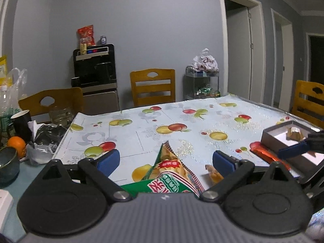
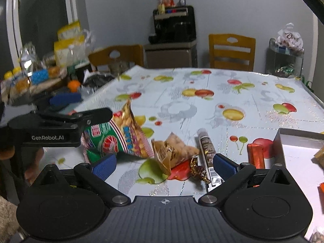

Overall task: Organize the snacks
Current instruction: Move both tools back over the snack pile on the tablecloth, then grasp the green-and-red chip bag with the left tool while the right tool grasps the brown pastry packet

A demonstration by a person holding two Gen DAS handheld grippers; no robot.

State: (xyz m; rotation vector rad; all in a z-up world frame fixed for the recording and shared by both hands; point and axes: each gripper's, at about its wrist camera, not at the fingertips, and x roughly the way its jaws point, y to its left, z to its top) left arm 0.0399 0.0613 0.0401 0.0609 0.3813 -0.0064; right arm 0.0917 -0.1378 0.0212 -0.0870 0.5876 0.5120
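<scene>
A green and red peanut bag [image 1: 172,174] stands tilted on the fruit-print tablecloth [image 1: 141,133], between the wide-apart fingers of my open left gripper [image 1: 166,162]. My right gripper [image 2: 164,166] is also open, low over a brown snack packet [image 2: 174,151], a gold-wrapped candy [image 2: 197,169] and a dark stick bar [image 2: 207,154]. An orange bar [image 2: 256,155] lies against the grey box [image 2: 293,141] at the right. One gold-wrapped piece [image 1: 294,132] sits inside the box [image 1: 271,139]. The peanut bag [image 2: 117,139] shows beside the left tool's black body [image 2: 50,129].
The table's left end is cluttered with a dark cup [image 1: 21,121], an orange [image 1: 17,144], a bowl [image 1: 8,166], crumpled bags [image 1: 44,139] and bottles. Wooden chairs [image 1: 152,87] ring the table. A water dispenser [image 1: 95,75] and a wire cart [image 1: 202,81] stand by the far wall.
</scene>
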